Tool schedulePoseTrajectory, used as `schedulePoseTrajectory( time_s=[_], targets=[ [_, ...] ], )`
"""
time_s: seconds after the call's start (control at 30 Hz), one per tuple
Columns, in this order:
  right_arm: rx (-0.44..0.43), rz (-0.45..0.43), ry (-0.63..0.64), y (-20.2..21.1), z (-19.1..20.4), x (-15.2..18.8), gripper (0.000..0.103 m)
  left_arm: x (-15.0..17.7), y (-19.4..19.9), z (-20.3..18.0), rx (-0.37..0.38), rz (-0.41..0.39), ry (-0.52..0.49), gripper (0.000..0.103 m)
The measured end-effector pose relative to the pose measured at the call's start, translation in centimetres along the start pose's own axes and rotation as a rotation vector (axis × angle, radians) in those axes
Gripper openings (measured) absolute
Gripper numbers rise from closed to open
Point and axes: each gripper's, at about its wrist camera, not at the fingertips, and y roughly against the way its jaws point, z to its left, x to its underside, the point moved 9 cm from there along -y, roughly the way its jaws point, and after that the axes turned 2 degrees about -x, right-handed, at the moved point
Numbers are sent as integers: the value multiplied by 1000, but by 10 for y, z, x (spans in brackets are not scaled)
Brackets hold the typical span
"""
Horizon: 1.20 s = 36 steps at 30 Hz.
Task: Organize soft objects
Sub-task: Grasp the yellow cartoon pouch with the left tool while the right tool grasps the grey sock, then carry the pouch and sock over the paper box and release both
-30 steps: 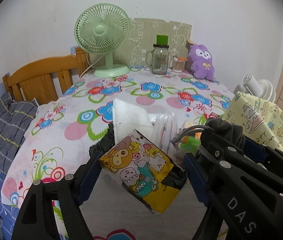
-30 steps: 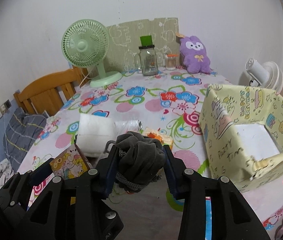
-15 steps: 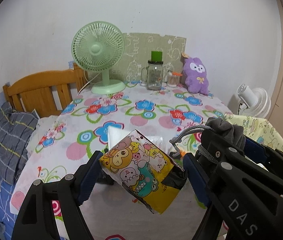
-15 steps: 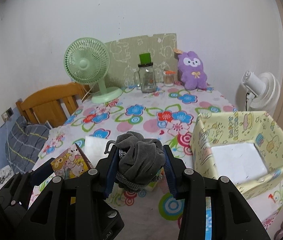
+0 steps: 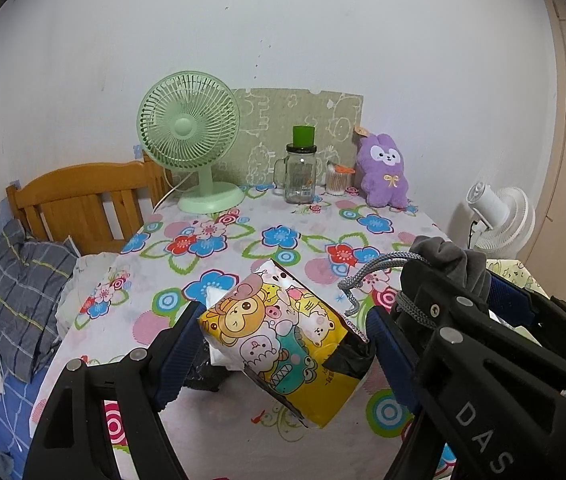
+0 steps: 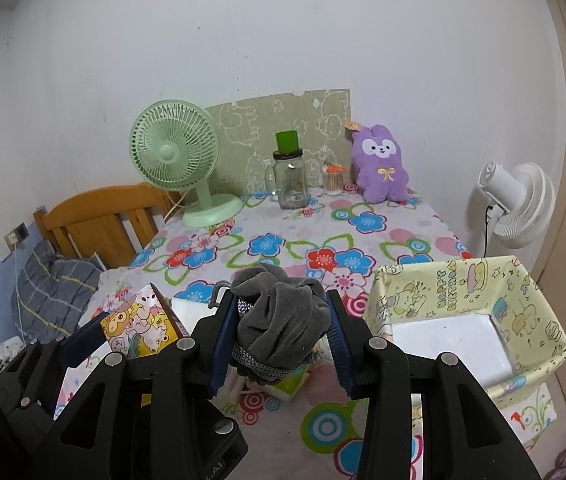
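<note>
A yellow cartoon-printed packet (image 5: 283, 340) is clamped in the left hand-held gripper (image 5: 279, 344) and held above the flowered bench (image 5: 243, 240). A bunched grey drawstring pouch (image 6: 281, 320) is gripped by the right hand-held gripper (image 6: 279, 340), just beside the open yellow box (image 6: 523, 300) standing to its right.

The yellow cartoon packet (image 5: 283, 336) is hiding most of a white pack (image 5: 213, 298); the right gripper (image 5: 443, 320) is covering the paper-lined box (image 5: 511, 272).

Left gripper (image 5: 283, 344), right gripper (image 6: 281, 332); both clamped
</note>
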Motion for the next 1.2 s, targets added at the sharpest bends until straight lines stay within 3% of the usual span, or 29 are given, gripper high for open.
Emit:
schedulePoseTrajectory(
  time_s=[0.67,1.2],
  targets=[
    [39,-25,4,7,-53,-23,46,-19,-5,-55,43,-28,-22,83],
    [98,-34,-35,11,-112,-28,46,-25,-17,-116,128,-18,-67,83]
  ],
)
